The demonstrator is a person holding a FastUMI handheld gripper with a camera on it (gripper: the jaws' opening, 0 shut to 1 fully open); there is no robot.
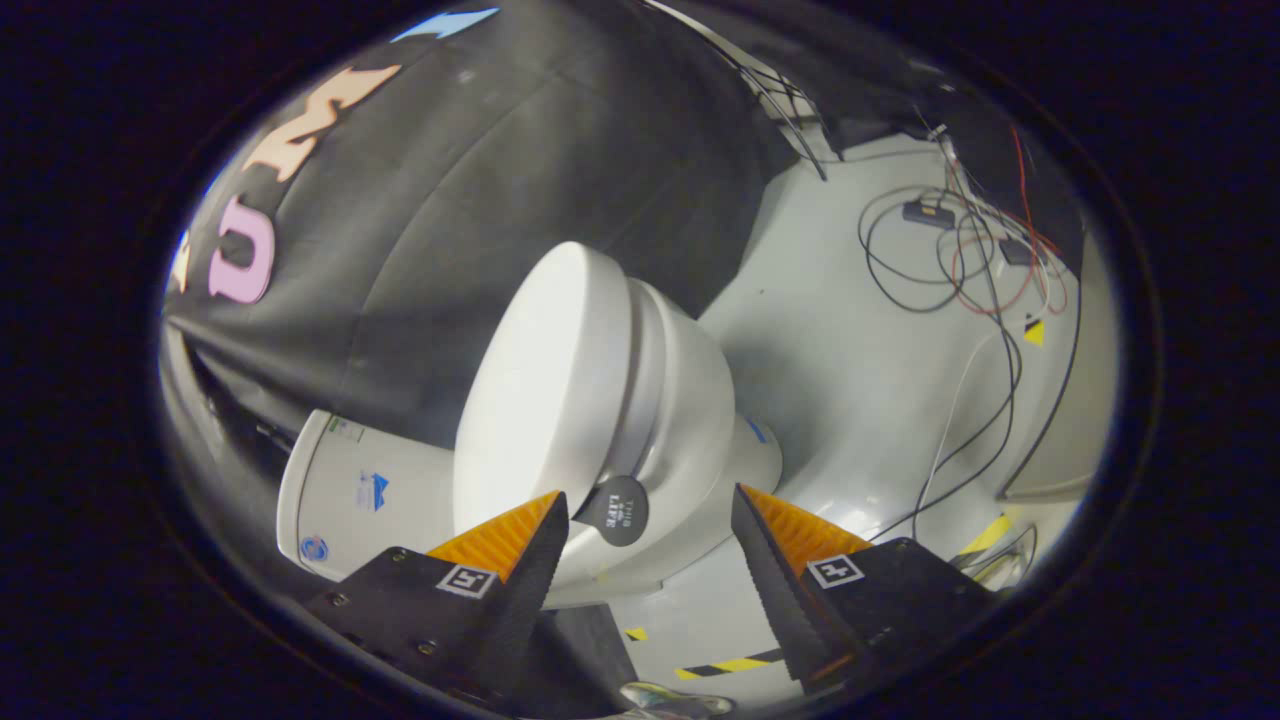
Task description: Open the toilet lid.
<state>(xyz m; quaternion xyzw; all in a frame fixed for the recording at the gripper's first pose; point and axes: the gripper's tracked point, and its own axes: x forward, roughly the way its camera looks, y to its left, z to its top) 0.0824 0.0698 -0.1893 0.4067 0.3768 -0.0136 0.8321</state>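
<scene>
A white toilet (690, 420) stands just ahead of my fingers, seen rolled to one side by the tilted view. Its lid (545, 390) lies down flat on the seat. A round dark tab (613, 510) sticks out from the lid's front rim, just past one fingertip. The tank (350, 490) sits behind the lid, against the black cloth wall. My gripper (650, 500) is open, with the fingers wide apart. The tab and the bowl's front rim lie in the gap between them. Neither finger touches the toilet.
Loose black, red and white cables (960, 260) trail over the pale floor (860, 370) beyond the toilet. Yellow-and-black tape marks (725, 665) lie on the floor under my fingers. The black cloth wall (450, 180) hangs close behind the tank.
</scene>
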